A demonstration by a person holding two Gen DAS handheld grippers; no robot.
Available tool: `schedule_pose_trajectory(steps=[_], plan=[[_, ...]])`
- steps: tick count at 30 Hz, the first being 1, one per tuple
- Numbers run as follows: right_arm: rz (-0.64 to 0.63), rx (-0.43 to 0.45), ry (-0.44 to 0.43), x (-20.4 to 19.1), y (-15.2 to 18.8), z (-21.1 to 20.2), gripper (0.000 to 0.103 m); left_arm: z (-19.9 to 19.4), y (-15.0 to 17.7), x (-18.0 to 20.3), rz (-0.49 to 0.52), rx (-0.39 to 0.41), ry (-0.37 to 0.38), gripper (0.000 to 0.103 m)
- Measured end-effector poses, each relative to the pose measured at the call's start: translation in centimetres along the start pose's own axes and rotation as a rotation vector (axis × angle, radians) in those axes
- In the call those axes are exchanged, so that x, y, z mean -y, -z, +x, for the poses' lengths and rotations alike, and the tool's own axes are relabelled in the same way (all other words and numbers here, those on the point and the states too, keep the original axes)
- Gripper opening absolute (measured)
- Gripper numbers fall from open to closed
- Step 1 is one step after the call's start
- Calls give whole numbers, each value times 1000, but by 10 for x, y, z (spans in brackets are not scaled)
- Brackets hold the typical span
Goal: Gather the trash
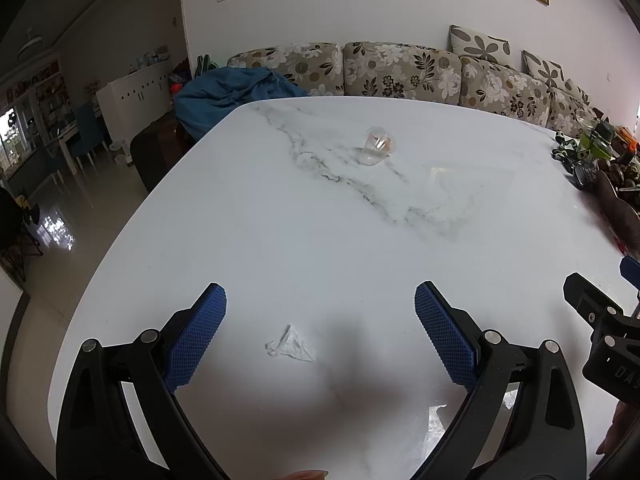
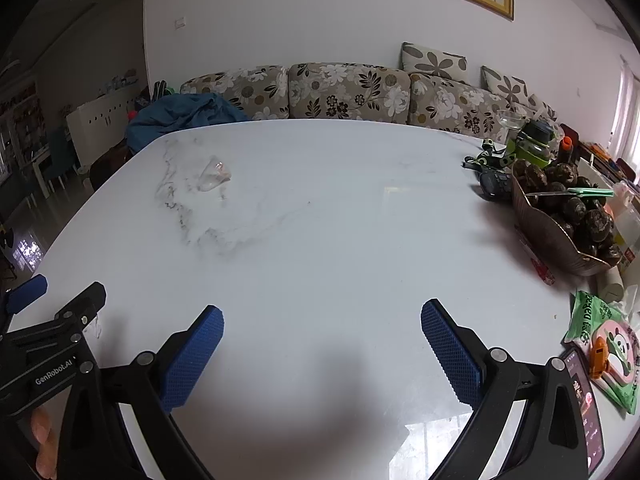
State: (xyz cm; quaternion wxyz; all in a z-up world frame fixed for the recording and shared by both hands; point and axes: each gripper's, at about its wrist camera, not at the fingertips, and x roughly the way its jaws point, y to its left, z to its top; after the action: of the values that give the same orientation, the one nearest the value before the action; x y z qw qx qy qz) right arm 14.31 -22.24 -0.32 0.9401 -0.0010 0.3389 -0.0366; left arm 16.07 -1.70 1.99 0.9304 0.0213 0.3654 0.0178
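Observation:
A small crumpled clear wrapper [image 1: 291,344] lies on the white marble table [image 1: 320,232], between and just below my left gripper's fingertips. My left gripper [image 1: 320,300] is open and empty above it. A clear plastic cup [image 1: 376,147] lies tipped on its side far across the table; it also shows in the right wrist view [image 2: 215,176] at the far left. My right gripper [image 2: 322,316] is open and empty over bare table [image 2: 320,220]. The left gripper [image 2: 24,292] shows at the left edge of the right wrist view.
At the table's right side stand a bowl of dark round fruit [image 2: 568,216], a green bottle [image 2: 532,144], a green wipes pack [image 2: 604,344] and a phone [image 2: 584,404]. A floral sofa [image 2: 348,92] runs behind the table. A blue cloth [image 1: 228,96] lies at the far left corner.

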Motion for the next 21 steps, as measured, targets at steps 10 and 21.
schedule_pose_trajectory(steps=[10, 21], plan=[[0, -5, -5, 1, 1, 1, 98, -1, 1, 1, -3, 2, -3, 93], [-2, -9, -6, 0, 1, 0, 98, -2, 0, -1, 5, 9, 0, 93]])
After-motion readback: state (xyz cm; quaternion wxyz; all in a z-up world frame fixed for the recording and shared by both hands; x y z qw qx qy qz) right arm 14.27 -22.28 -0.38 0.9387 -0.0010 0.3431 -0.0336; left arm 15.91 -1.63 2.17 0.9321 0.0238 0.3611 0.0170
